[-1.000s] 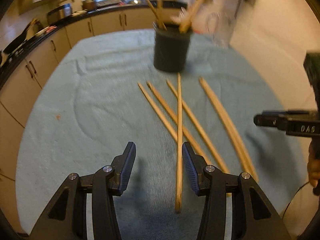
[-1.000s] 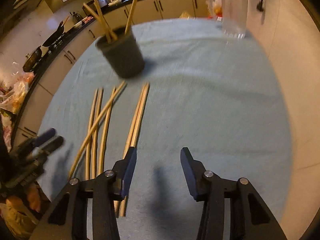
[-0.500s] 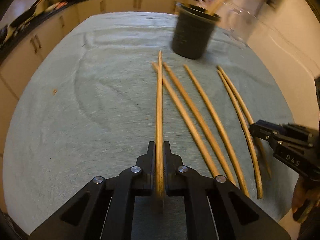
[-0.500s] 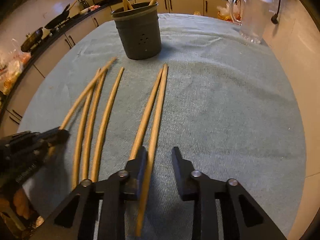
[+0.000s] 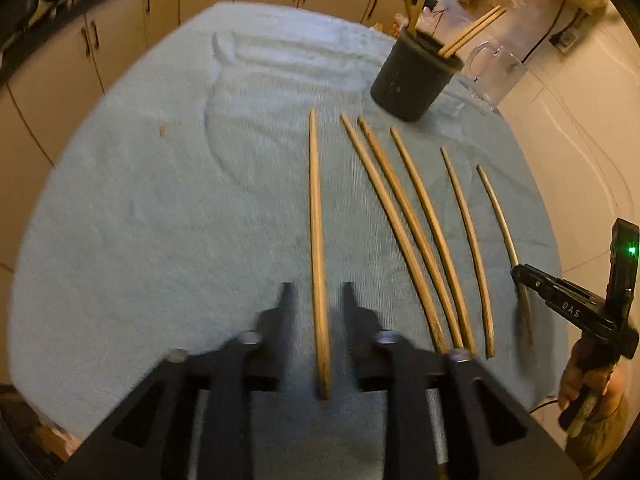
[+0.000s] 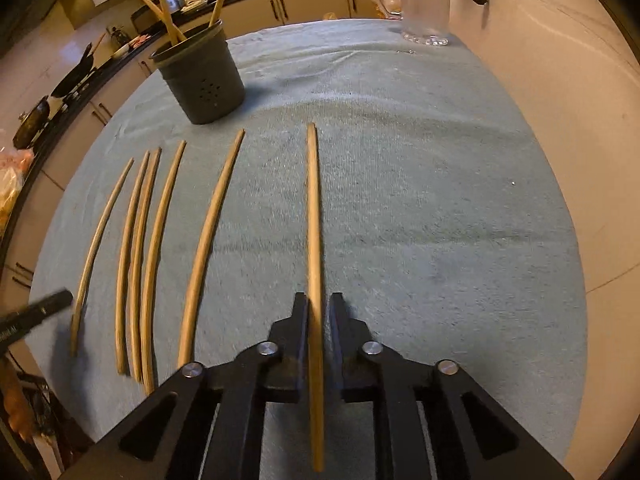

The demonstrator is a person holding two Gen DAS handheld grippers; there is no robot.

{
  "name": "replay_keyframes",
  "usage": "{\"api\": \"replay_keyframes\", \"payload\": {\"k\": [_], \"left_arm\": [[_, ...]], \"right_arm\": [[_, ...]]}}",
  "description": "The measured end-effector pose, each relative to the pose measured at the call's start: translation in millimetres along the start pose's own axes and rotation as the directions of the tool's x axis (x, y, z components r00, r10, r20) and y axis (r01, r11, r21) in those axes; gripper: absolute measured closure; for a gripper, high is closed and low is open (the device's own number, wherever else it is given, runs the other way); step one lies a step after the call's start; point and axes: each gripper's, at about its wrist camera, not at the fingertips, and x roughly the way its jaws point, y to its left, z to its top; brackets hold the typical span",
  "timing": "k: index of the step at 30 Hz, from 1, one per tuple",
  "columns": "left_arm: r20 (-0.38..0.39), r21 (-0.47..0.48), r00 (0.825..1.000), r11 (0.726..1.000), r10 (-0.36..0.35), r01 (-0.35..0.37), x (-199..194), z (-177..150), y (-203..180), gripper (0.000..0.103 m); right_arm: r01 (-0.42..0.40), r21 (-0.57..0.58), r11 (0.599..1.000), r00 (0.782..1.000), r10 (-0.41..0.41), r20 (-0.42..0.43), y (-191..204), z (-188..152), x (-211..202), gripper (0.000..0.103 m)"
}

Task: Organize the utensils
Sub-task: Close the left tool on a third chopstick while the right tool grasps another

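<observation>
- On the teal cloth (image 5: 160,220), six loose chopsticks lie in a fan with their tips toward 12 o'clock. They sit side by side; the two near the middle almost touch.
- Left gripper (image 5: 316,292): released. The jaws stand apart with cloth showing on both sides of the leftmost chopstick (image 5: 317,220), which runs straight up the centre between them to 12 o'clock. Neither pad touches it. The frame is blurred down there.
- Right gripper (image 6: 318,300): clenched on the rightmost chopstick (image 6: 314,208). The pads are pulled in tight on it near its thick end, and the butt sticks back over the gripper body toward 6 o'clock.
- In the left view, the right gripper (image 5: 520,276) comes in from 4 o'clock, its tip on that same rightmost chopstick (image 5: 498,208), with the right hand (image 5: 588,380) on its handle.
- In the right view, the left gripper (image 6: 60,300) tip pokes in at 9 o'clock, just beside the thick end of the leftmost chopstick (image 6: 96,240).
- Four other chopsticks (image 5: 416,220) lie between those two on the cloth, untouched.
- Dark perforated utensil holder (image 5: 412,80) stands upright at 1 o'clock beyond the chopstick tips. It is at 11 o'clock in the right view (image 6: 204,80). A few chopsticks stand in it, leaning outward.
- Glass pitcher (image 5: 496,76) stands just beside the holder at 2 o'clock; in the right view (image 6: 426,4) it is at 1 o'clock, well apart from the holder.
- Kitchen cabinets (image 5: 120,40) run behind the table from 9 to 12 o'clock.
</observation>
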Motion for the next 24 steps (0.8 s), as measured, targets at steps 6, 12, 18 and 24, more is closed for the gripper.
{"api": "replay_keyframes", "payload": {"k": [6,12,18,24], "left_arm": [[0.001,0.092,0.997,0.993,0.079,-0.079,26.1,44.0,-14.8,0.065],[-0.044,0.124,0.987,0.981,0.156,-0.15,79.8,88.5,-18.5,0.066],[-0.053,0.161,0.985,0.975,0.163,-0.153,98.8,114.9,-24.2,0.067],[-0.002,0.192,0.981,0.963,0.195,-0.191,105.2,116.3,-30.4,0.087]], "right_arm": [[0.034,-0.019,0.999,0.999,-0.035,-0.01,-0.6,22.4,13.8,0.071],[0.077,-0.051,0.996,0.995,-0.08,-0.051,3.1,64.8,35.5,0.071],[0.13,-0.111,0.985,0.984,-0.142,-0.106,11.6,110.9,59.9,0.072],[0.137,-0.088,0.987,0.983,-0.147,-0.114,19.3,133.7,71.2,0.095]]}}
